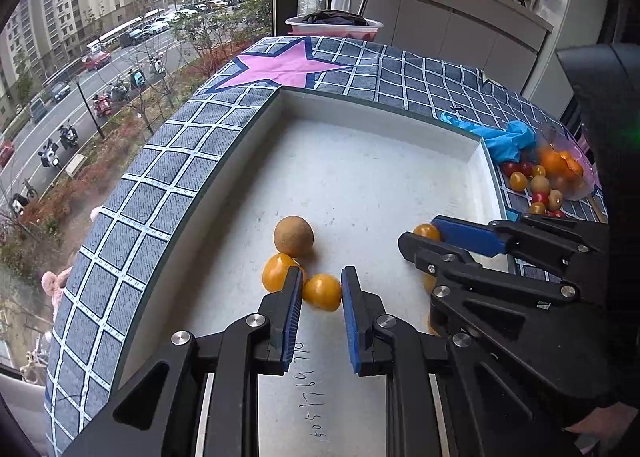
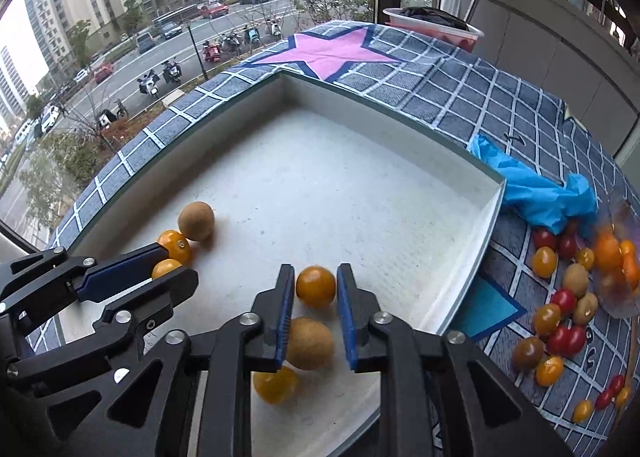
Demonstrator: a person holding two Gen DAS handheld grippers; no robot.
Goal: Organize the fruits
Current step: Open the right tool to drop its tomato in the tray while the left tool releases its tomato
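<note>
My left gripper [image 1: 321,293] is pinched on a yellow tomato [image 1: 322,291] low in the white tray [image 1: 476,161], with a second tomato [image 1: 277,272] touching at its ten o'clock. My right gripper [image 2: 313,285] stands slightly parted around another yellow tomato [image 2: 315,285], its pads not pressing. Round fruit rolls: once free, this one could run into the brown longan [image 2: 310,343] at six o'clock. Squeezing harder on the left could split the skin. The unsorted pile [image 2: 560,297] waits at three o'clock.

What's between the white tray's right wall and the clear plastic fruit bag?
Between white tray and clear bag: a crumpled blue glove and loose red, yellow and brown small fruits on checked cloth. Clearest in right wrist view.
</note>
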